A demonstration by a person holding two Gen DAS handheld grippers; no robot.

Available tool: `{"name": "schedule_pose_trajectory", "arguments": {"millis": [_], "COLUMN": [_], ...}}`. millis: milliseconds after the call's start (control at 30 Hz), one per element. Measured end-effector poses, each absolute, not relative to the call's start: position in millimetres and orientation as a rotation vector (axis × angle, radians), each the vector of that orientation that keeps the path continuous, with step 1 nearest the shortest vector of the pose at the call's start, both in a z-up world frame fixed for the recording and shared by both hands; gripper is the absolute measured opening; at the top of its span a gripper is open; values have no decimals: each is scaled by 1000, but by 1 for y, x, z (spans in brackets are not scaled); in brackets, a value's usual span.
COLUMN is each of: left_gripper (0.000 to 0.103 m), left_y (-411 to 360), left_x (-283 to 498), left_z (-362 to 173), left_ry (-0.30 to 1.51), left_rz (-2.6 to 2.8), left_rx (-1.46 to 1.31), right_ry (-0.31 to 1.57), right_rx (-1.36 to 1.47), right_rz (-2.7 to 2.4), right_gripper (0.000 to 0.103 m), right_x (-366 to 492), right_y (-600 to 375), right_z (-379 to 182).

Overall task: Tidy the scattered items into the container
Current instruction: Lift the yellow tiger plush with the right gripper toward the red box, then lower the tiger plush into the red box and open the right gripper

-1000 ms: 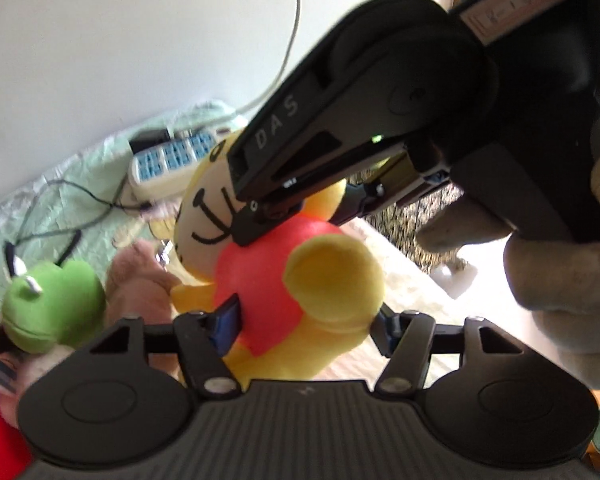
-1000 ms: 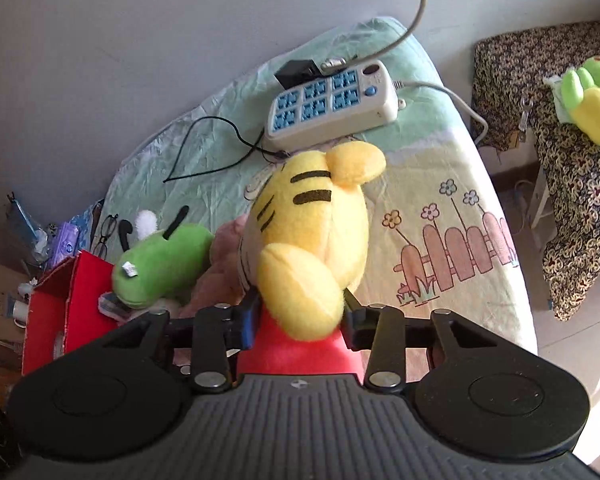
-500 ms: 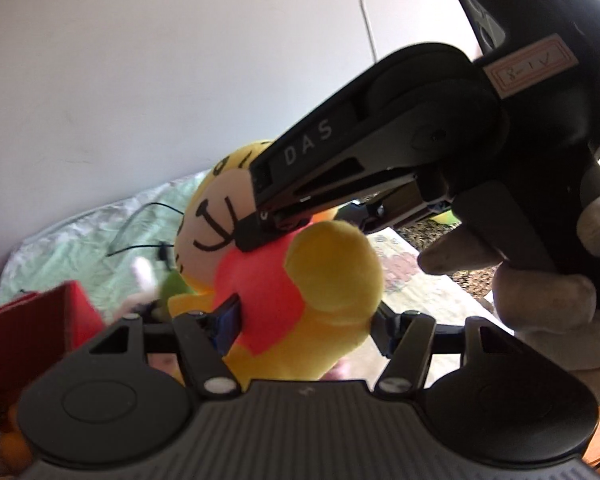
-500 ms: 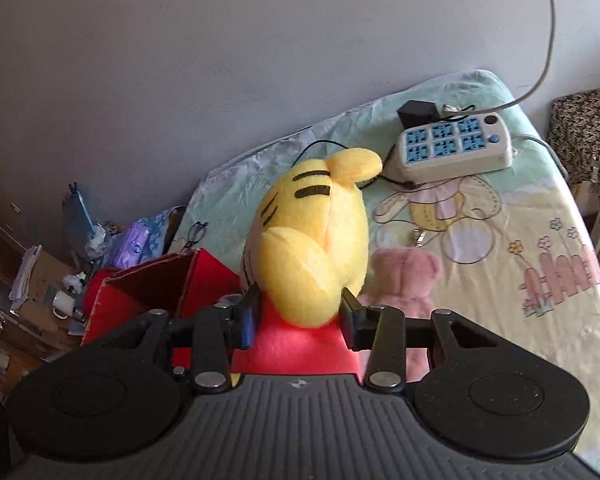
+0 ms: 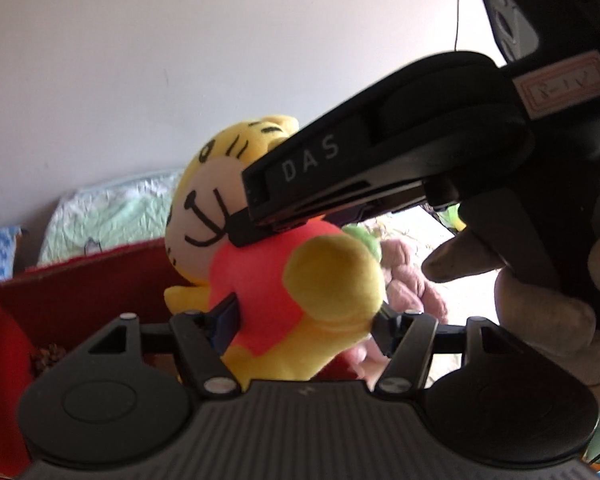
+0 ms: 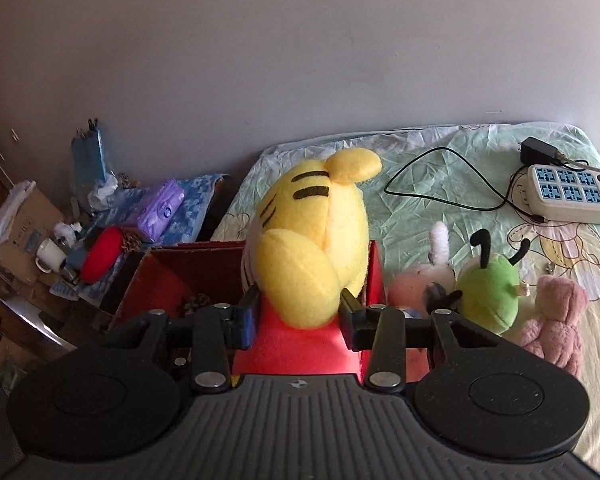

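Note:
The yellow tiger plush (image 6: 312, 236) in a red shirt is gripped from two sides. My right gripper (image 6: 298, 316) is shut on its red body, with the head and an arm rising above the pads. My left gripper (image 5: 304, 320) presses its blue pad into the tiger plush (image 5: 260, 280), and its jaws are opening slightly. In the left wrist view the right gripper's black body (image 5: 340, 184), held by a gloved hand (image 5: 540, 304), reaches the toy's neck. The plush hangs over the open red box (image 6: 172, 276), also the red box (image 5: 80, 280) in the left view.
On the green sheet right of the box lie a green bug plush (image 6: 488, 292), a pink bear (image 6: 556, 320) and a pale pink toy (image 6: 412, 292). A power strip (image 6: 572, 196) and black cable (image 6: 440, 184) lie further back. A cluttered side table (image 6: 100, 232) stands left.
Both grippers have carried the tiger plush leftward off the bed toys. The red box has come into view beneath it, and the power strip has slid off to the right.

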State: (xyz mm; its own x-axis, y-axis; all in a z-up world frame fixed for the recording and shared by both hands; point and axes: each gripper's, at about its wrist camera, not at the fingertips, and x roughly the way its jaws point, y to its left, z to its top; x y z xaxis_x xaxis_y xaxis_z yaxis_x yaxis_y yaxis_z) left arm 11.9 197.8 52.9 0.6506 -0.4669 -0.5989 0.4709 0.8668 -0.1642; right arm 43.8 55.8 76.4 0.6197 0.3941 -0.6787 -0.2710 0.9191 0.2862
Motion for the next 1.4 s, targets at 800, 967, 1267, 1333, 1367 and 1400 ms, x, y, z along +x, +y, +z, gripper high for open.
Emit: {"name": "schedule_pose_trajectory", "arguments": {"millis": [800,967,1267,1333,1367,1400], "left_gripper": [77,77,77,77,77,77], "left_y": [241,241,238,236,235,235], "left_x": [70,84,111,115,116,118], "left_z": [-13,-25,-44,-46,-47,-48], "left_ry": [837,862,920,916,916,916], "left_rz": [-787,-765,-784,-783,-782,-782], "left_rx": [-111,-128,-223,-220,-218,-215], "right_ry": [1103,1129,1081,1054,1036,1011], "right_rx": [-179,-184,-102,-86,-96,-110], "right_rz": [86,80,98,93,79,62], "right_gripper": [40,42,53,56,65,67], "right_x": [78,89,80,74,72,69], "right_y": [131,130,118,115,114,113], "right_z": [32,24,42,50,54,58]}}
